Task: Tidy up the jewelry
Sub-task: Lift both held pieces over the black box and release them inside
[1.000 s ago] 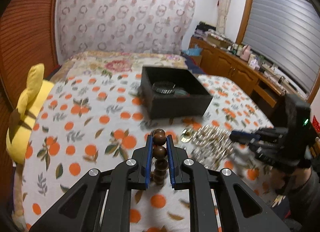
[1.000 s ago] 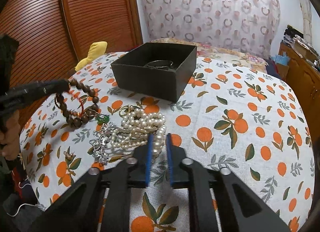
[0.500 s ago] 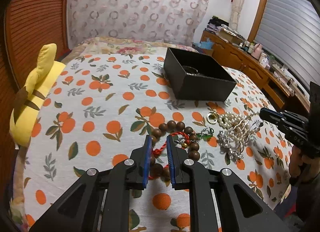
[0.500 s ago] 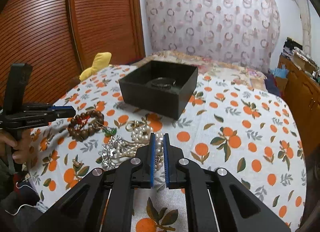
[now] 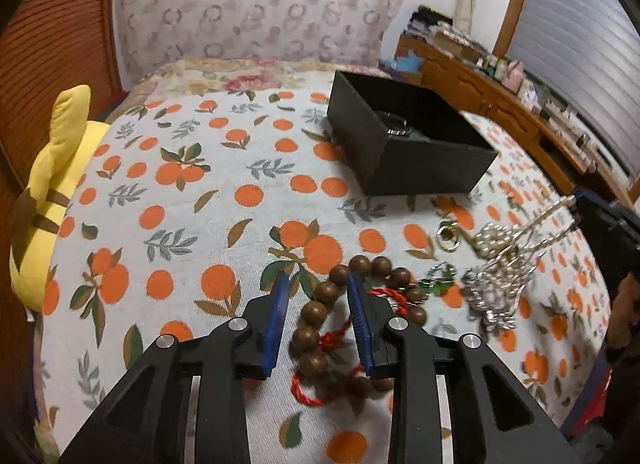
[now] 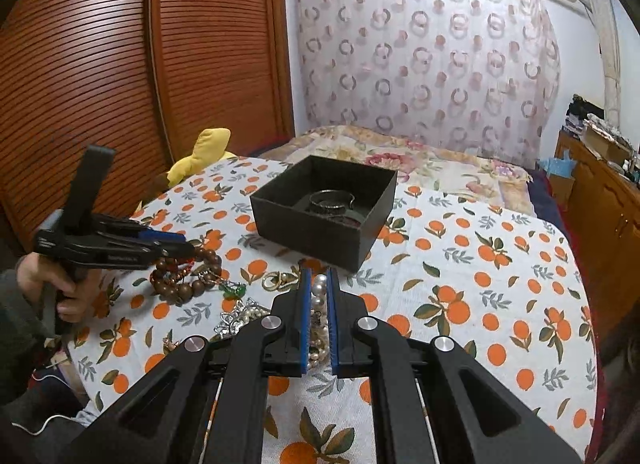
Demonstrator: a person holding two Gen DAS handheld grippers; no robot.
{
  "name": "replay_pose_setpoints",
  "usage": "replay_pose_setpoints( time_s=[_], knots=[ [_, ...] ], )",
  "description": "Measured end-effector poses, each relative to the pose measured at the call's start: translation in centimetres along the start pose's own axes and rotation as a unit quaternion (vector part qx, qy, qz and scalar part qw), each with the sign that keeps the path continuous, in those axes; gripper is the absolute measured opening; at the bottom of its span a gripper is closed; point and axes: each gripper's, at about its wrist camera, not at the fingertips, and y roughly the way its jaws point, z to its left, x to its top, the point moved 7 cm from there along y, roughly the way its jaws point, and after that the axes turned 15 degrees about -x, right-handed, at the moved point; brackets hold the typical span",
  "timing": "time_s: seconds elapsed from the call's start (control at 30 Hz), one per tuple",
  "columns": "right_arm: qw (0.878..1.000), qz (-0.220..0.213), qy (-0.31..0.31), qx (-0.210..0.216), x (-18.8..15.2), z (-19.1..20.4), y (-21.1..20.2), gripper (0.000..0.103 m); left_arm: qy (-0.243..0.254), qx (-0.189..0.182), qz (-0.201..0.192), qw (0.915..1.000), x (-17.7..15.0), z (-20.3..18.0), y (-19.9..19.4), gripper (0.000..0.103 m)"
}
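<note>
Over bracelet [image 5: 320,316]: left gripper [image 5: 316,284] angled down, opening | right gripper [image 6: 318,284] pinching pearls [image 6: 319,292]

Left hand-held gripper [image 5: 316,312] opening, right [image 6: 318,318] clamped.

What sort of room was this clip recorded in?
Most likely a bedroom at home: the jewellery lies on a bed under an orange-print white sheet, with a yellow plush toy at its edge, a brown slatted wooden wardrobe door beside it and a ring-patterned pink curtain behind.
</note>
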Motion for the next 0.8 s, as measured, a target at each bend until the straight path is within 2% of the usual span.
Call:
replay_pose_setpoints(
  time_s=[0.1, 0.17, 0.27, 0.47, 0.8],
  knots=[
    [1.0, -0.006, 0.001, -0.002, 0.5, -0.1, -0.4, 0.009, 0.01, 0.002, 0.007, 0.9999, 0.1, -0.1, 0.3, 0.026],
    [1.0, -0.011, 0.002, -0.001, 0.8, -0.2, -0.7, 0.009, 0.016, -0.003, 0.012, 0.9998, 0.2, -0.4, 0.4, 0.013],
    [1.0, -0.016, 0.0, 0.0, 1.3, -0.1, -1.1, 0.009, 0.025, -0.002, 0.009, 0.9996, 0.5, -0.8, 0.3, 0.012],
    [0.999, -0.033, -0.005, 0.004, 2.3, 0.2, -2.2, 0.009, 0.032, -0.023, -0.045, 0.9982, 2.8, -3.5, -2.5, 0.012],
    [0.999, -0.051, -0.012, 0.005, 4.2, 0.4, -3.1, 0.009, 0.059, -0.049, -0.097, 0.9923, 6.0, -8.2, -5.9, 0.012]
  ],
)
